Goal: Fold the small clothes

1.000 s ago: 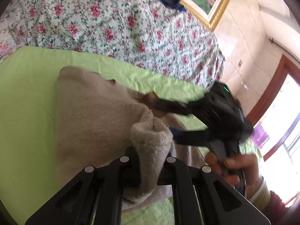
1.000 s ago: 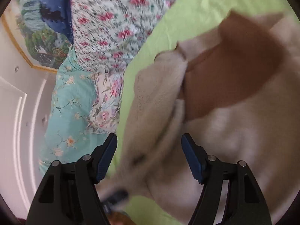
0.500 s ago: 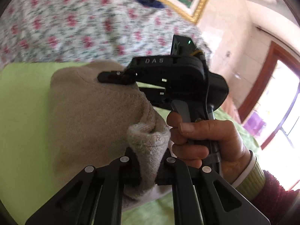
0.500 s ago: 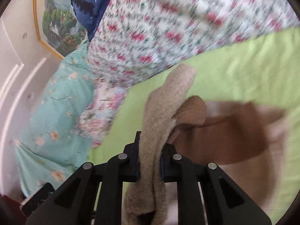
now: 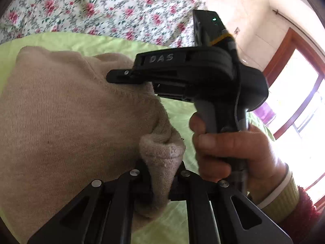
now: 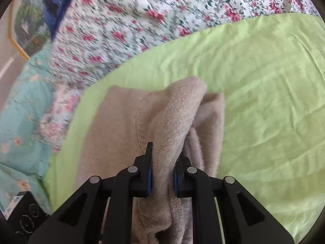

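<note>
Left wrist: left gripper point(image 5: 160, 174) clamped on beige knit garment point(image 5: 67, 126), right gripper point(image 6: 162, 174) pinching another bunch. Garment over green sheet point(image 6: 264, 93). Mid-fold imo. Next: carry both edges across, lay flat, release.

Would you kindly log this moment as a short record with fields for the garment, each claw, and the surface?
garment: beige knit garment, partly folded, bunched edges pinched at two spots
left claw: left claw, shut on a thick roll of the knit
right claw: right claw, shut on a fold of the knit; its body also shows in the left wrist view, held by the person's hand
surface: green sheet under the garment
background: floral bedspread beyond the sheet
</note>
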Tool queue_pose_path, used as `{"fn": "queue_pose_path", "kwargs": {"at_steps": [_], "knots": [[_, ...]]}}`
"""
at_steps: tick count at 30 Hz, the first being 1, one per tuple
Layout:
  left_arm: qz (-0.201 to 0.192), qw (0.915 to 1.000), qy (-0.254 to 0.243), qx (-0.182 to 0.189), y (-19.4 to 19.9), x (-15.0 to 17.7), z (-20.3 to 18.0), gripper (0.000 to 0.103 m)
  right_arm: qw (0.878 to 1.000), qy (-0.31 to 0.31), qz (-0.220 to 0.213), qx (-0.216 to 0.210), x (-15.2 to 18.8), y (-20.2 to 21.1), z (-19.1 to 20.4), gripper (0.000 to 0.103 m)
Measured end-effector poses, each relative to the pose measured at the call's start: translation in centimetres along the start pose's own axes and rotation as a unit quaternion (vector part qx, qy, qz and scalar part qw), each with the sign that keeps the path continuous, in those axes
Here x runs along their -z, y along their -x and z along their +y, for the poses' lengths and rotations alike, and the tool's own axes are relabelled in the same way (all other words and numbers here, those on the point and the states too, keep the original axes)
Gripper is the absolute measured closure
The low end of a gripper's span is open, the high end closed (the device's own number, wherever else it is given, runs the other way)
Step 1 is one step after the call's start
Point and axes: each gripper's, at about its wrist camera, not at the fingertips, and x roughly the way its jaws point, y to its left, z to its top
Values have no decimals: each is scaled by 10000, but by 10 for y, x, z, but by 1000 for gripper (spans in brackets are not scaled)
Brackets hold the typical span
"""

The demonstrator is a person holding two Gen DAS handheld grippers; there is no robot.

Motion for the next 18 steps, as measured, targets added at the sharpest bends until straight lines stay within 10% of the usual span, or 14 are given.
{"fn": "queue_pose_path", "kwargs": {"at_steps": [7, 12, 18], "knots": [[503, 9986, 74, 115, -14, 16, 10, 89, 9992, -159, -75, 352, 18, 8, -7, 71], [497, 9978, 152, 417, 33, 22, 20, 50, 9979, -513, -321, 226, 29, 37, -11, 33], [-50, 9991, 399, -98, 102, 16, 58, 20, 9967, -749, -316, -9, 34, 43, -19, 31]]}}
